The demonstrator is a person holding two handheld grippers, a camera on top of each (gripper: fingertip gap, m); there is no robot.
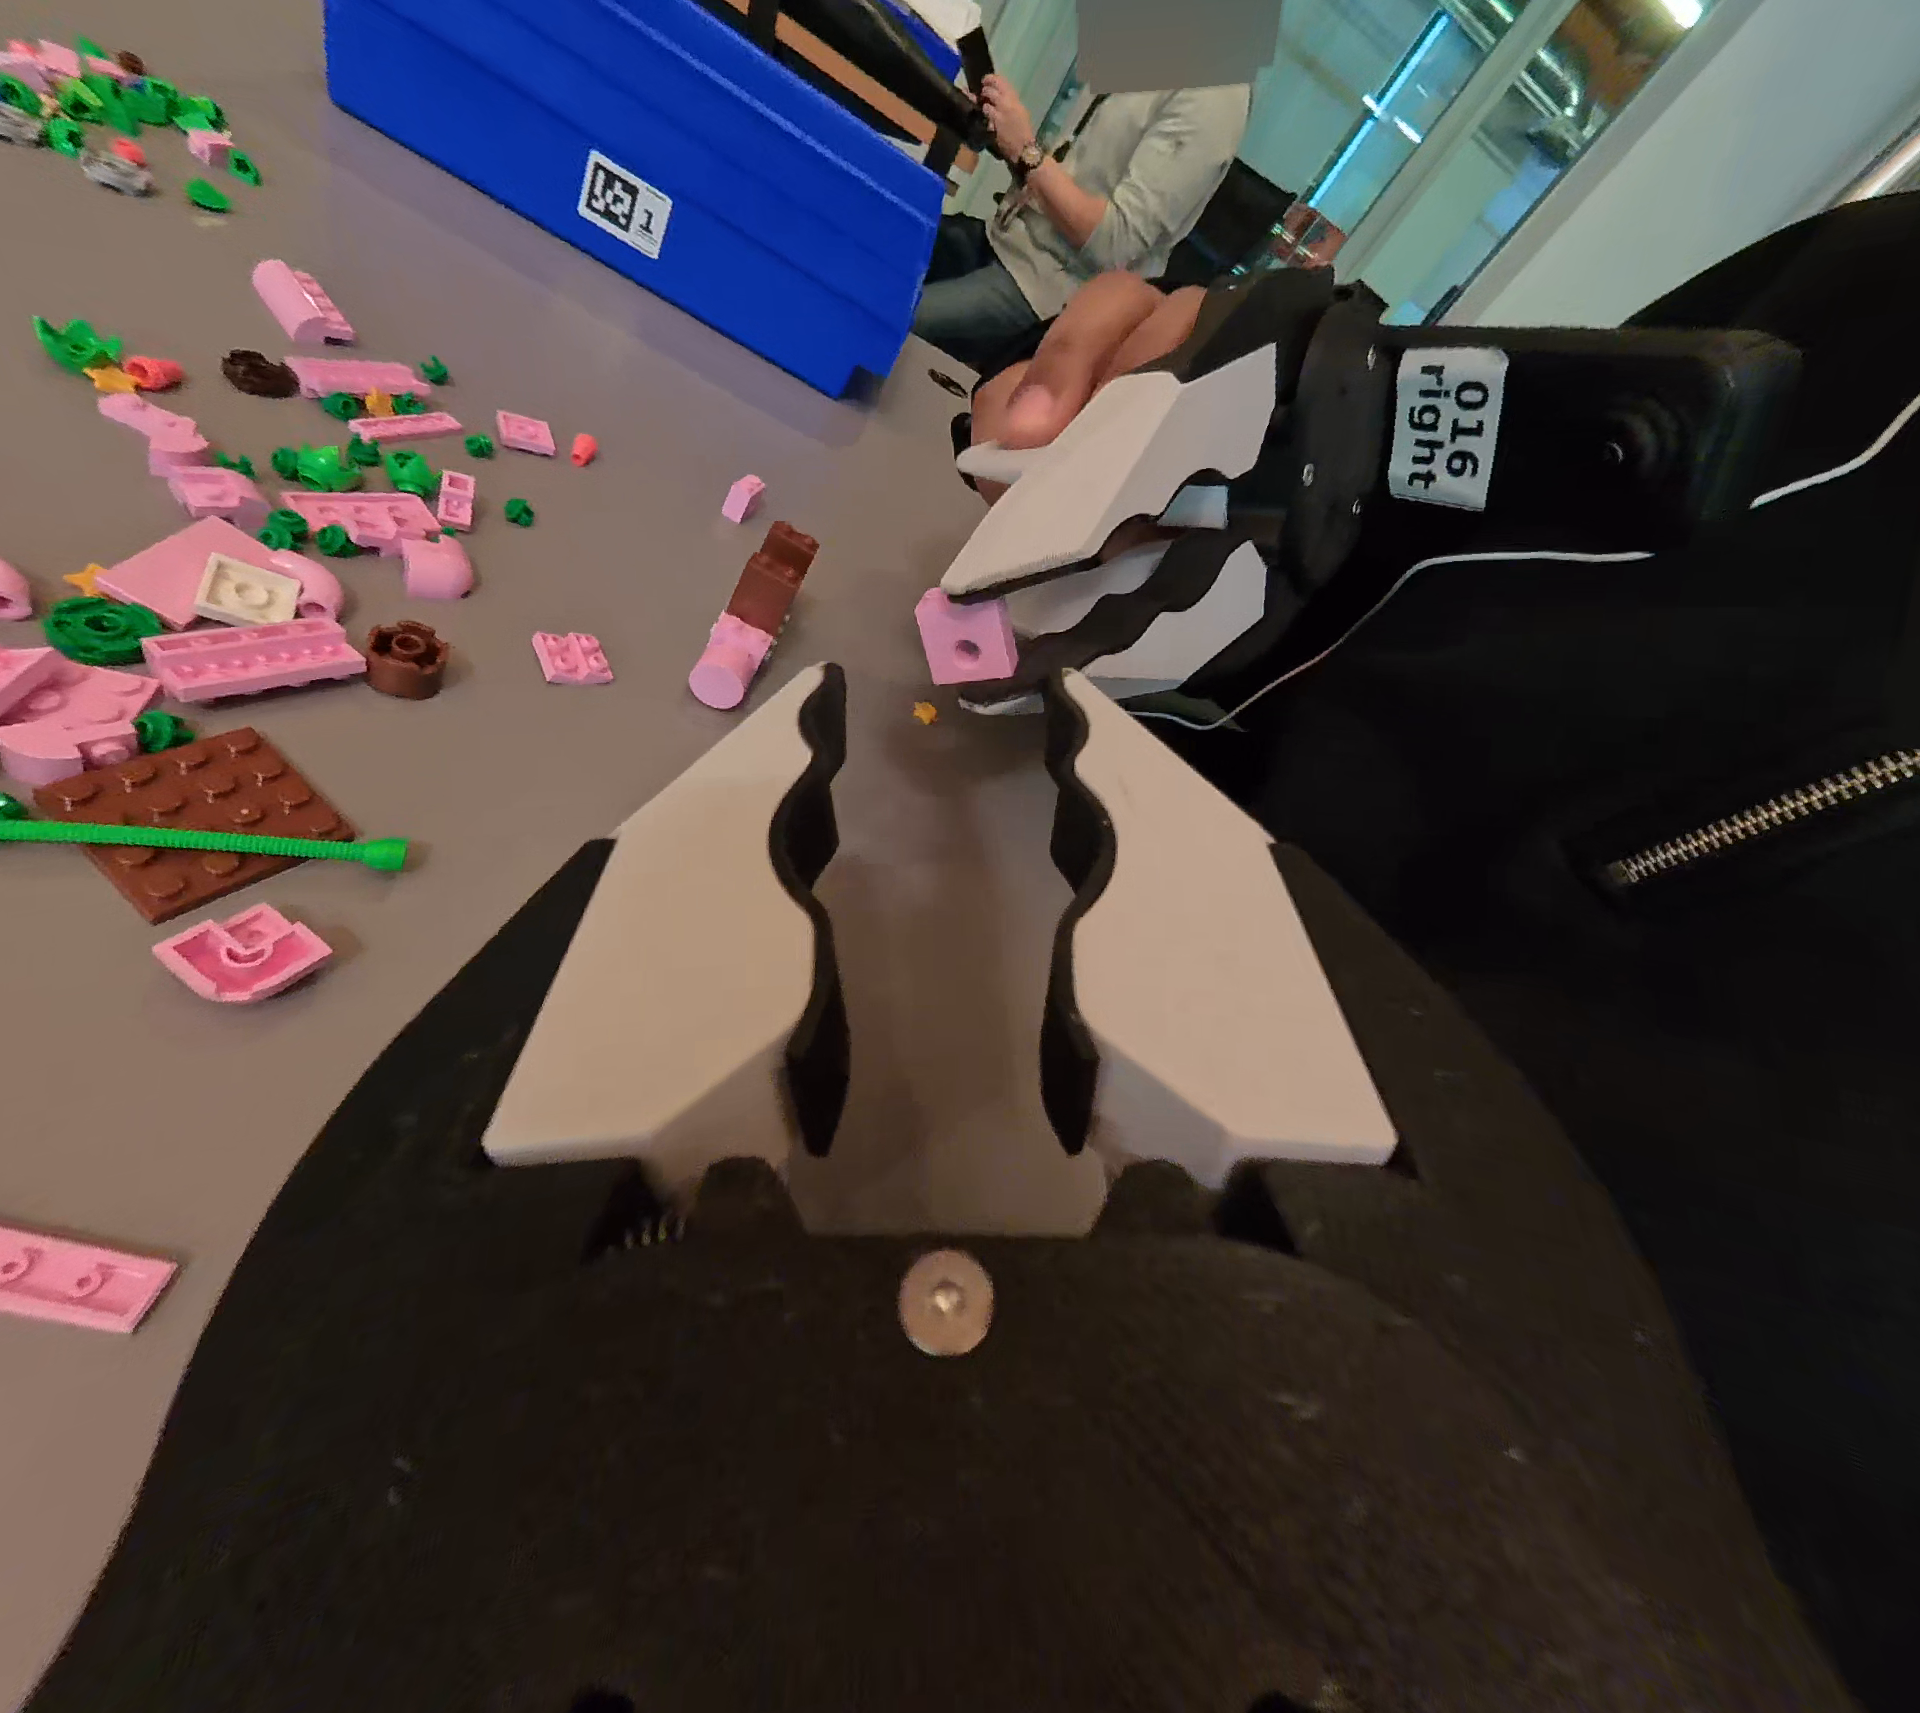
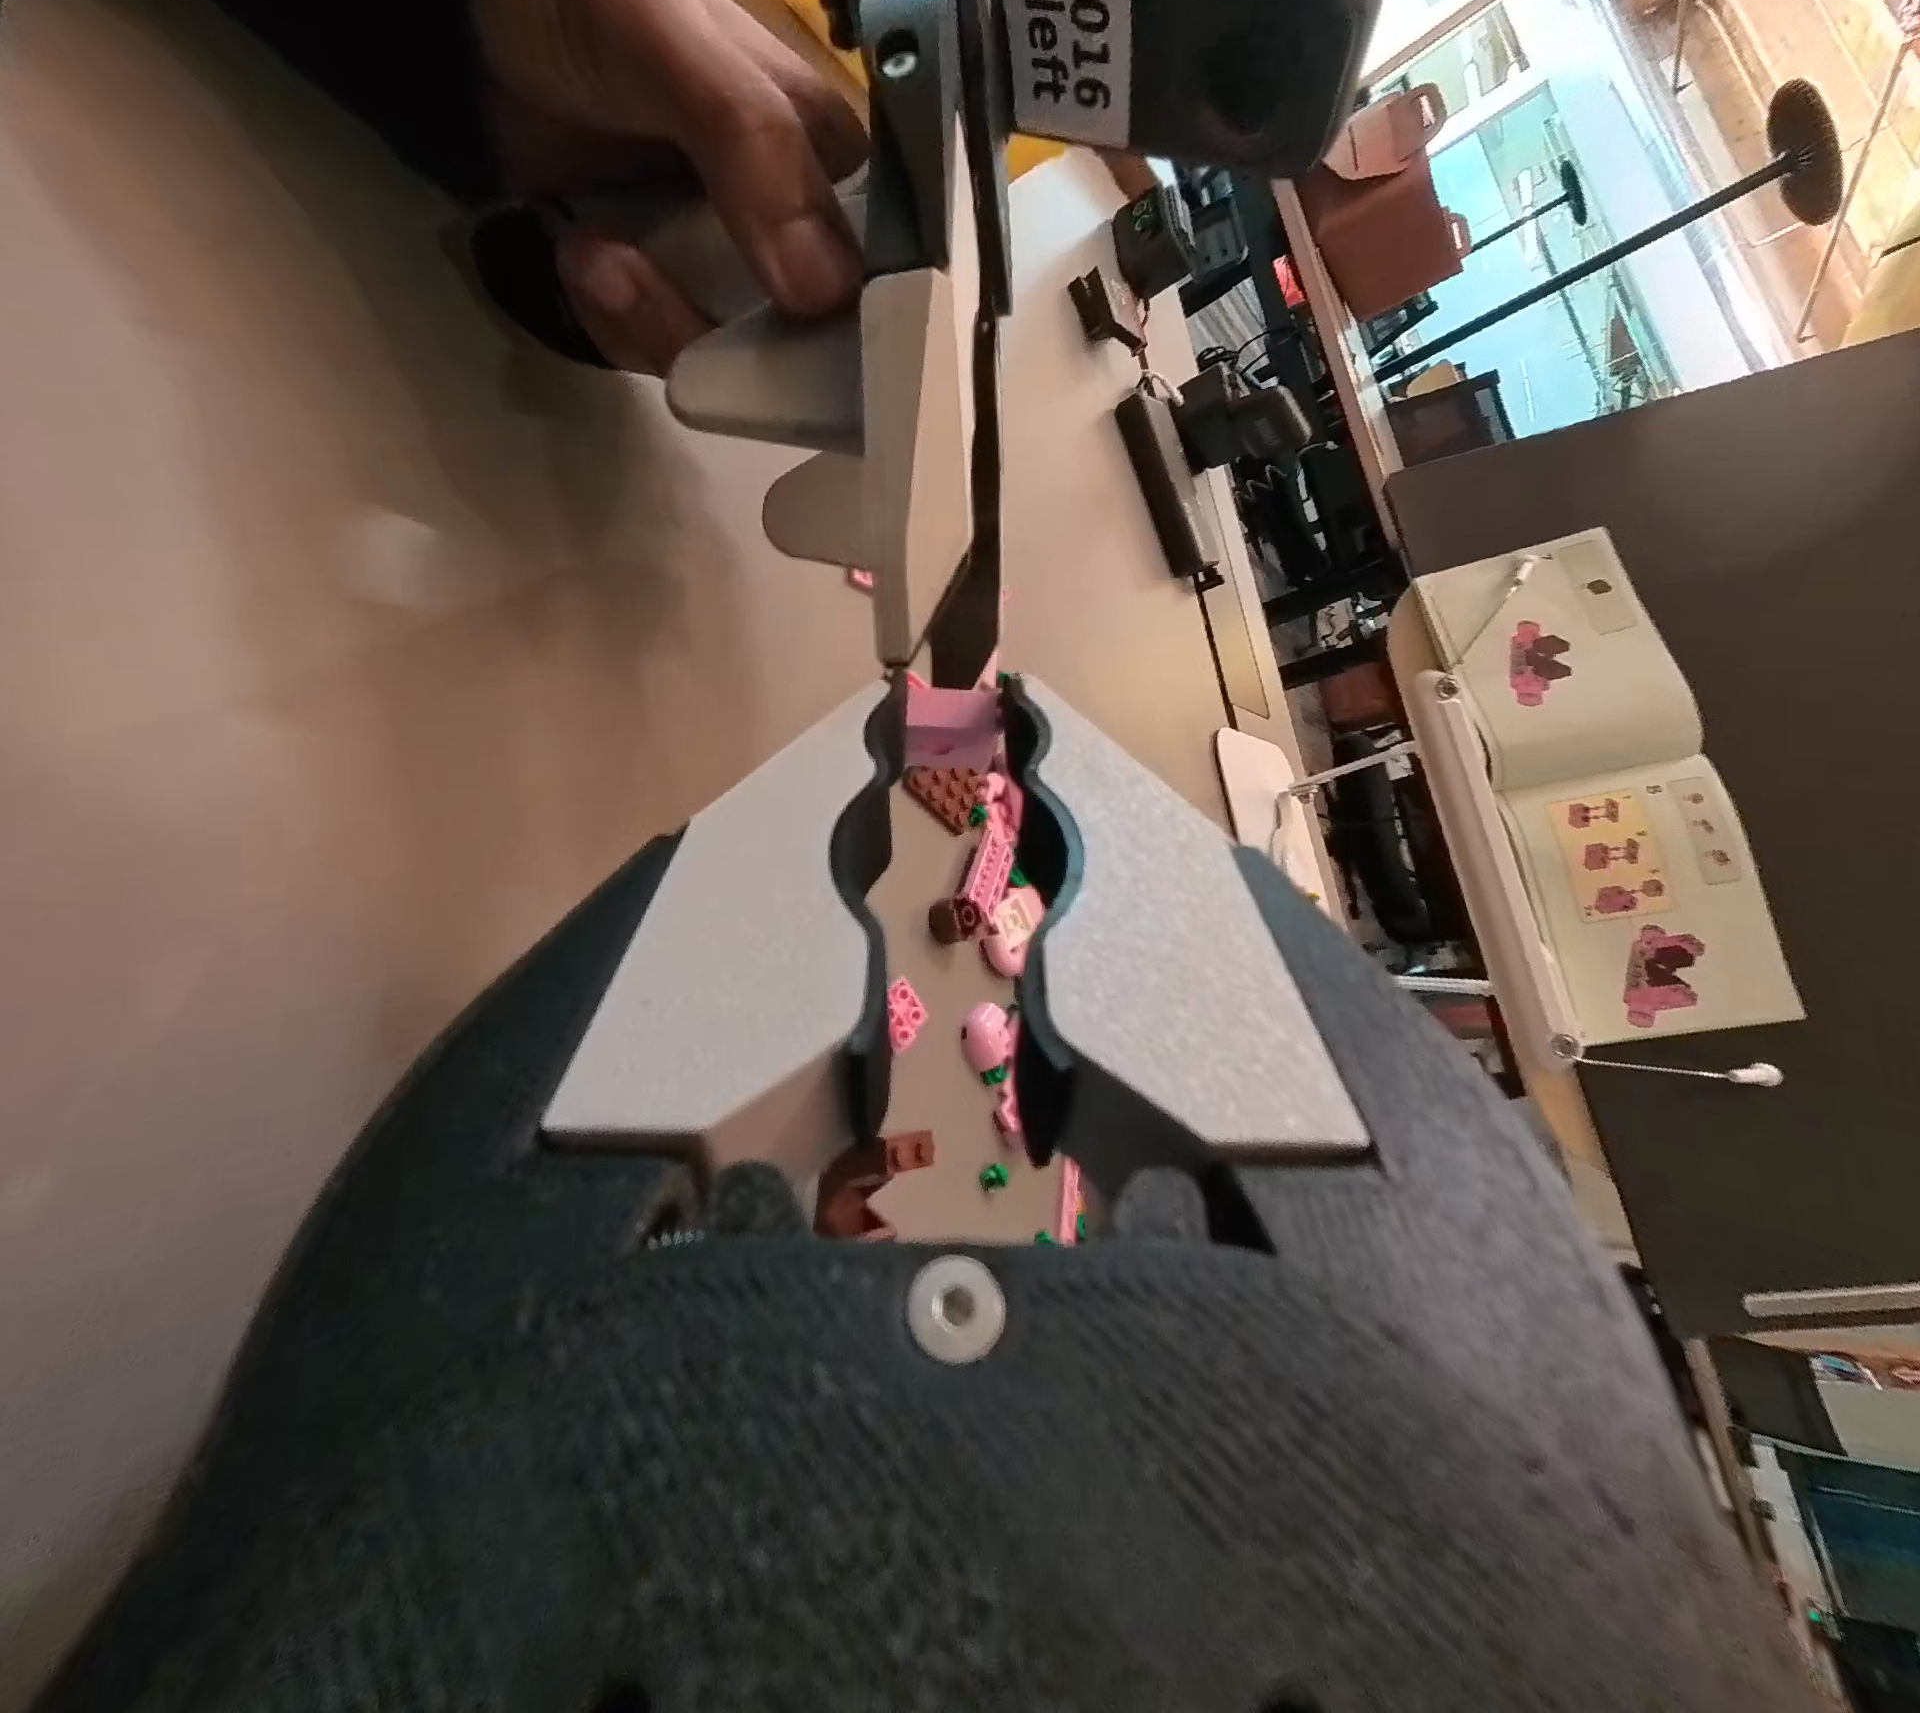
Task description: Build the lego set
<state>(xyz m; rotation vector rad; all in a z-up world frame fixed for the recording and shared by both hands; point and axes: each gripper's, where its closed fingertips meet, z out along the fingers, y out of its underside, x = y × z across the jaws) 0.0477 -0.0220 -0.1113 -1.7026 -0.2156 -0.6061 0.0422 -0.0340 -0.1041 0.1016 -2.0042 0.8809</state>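
Note:
My right gripper [image 2: 951,695] is shut on a small pink brick [image 2: 943,725] with a round hole in one side. In the left wrist view the right gripper [image 1: 971,650] comes in from the right and holds the pink brick [image 1: 966,643] above the grey table [image 1: 582,832]. My left gripper [image 1: 948,692] is open and empty, its tips just below and in front of that brick. In the right wrist view the left gripper [image 2: 935,661] points down at the brick. A brown and pink trunk piece [image 1: 753,624] lies on its side left of the brick.
Loose pink, green and brown pieces spread over the table's left, among them a brown plate [image 1: 197,816] and a green stalk [image 1: 208,842]. A blue bin [image 1: 623,136] stands behind. A person [image 1: 1101,198] sits beyond it. An open instruction booklet [image 2: 1621,832] stands at the right. Both grippers' tips are close together, under 4 cm apart. My left tips are roughly 12 centimeters from the brown plate [image 1: 197,816].

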